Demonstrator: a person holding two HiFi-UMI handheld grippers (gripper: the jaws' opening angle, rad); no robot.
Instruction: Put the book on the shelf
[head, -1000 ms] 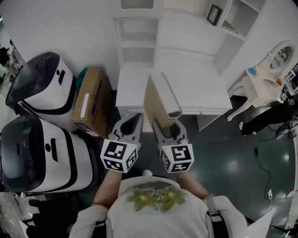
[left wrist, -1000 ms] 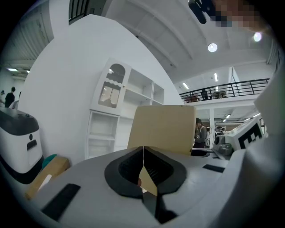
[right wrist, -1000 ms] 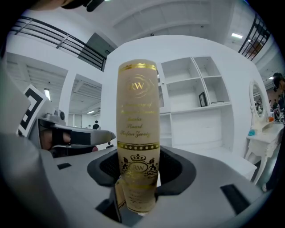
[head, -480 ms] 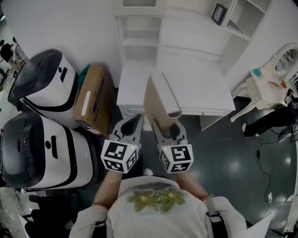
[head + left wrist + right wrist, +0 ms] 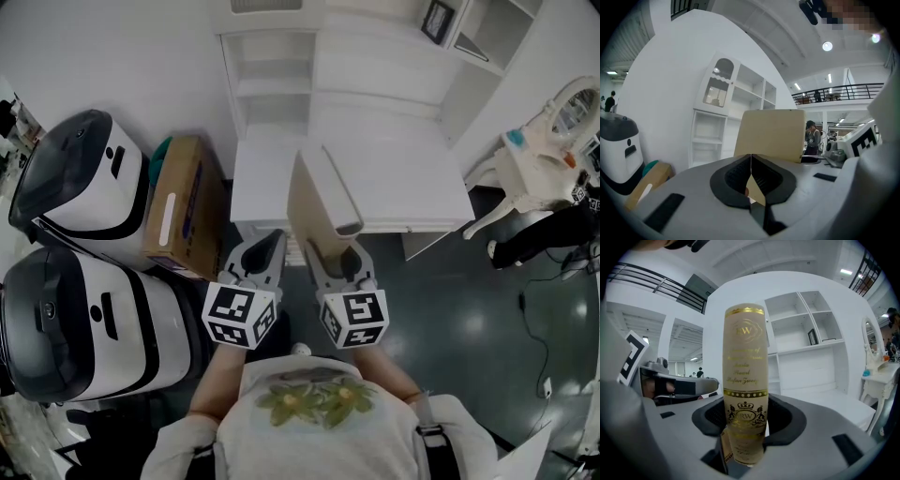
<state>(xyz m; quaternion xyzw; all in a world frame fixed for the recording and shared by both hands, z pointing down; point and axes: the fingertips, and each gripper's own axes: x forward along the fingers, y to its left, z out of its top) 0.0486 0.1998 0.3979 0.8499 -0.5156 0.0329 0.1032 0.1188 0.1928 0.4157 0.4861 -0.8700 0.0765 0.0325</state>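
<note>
A cream hardback book point(image 5: 317, 202) with gold print on its spine point(image 5: 745, 376) stands upright in my right gripper point(image 5: 349, 265), whose jaws are shut on its lower spine. It juts out over the front edge of the white desk point(image 5: 412, 178). My left gripper point(image 5: 264, 251) is held beside it, shut with nothing between its pads point(image 5: 751, 176); the book's plain cover point(image 5: 771, 136) fills the middle of the left gripper view. The white shelf unit point(image 5: 272, 80) rises behind the desk, its open compartments point(image 5: 806, 324) showing in the right gripper view.
A brown cardboard box point(image 5: 183, 206) leans left of the desk. Two large white and black machines point(image 5: 80, 272) stand further left. A white chair point(image 5: 530, 164) sits at right on the dark floor point(image 5: 487, 328). A small framed picture point(image 5: 433, 21) rests in an upper shelf compartment.
The desk and shelf have shifted slightly left in the head view. Both grippers keep their place in the frame and the book stays held.
</note>
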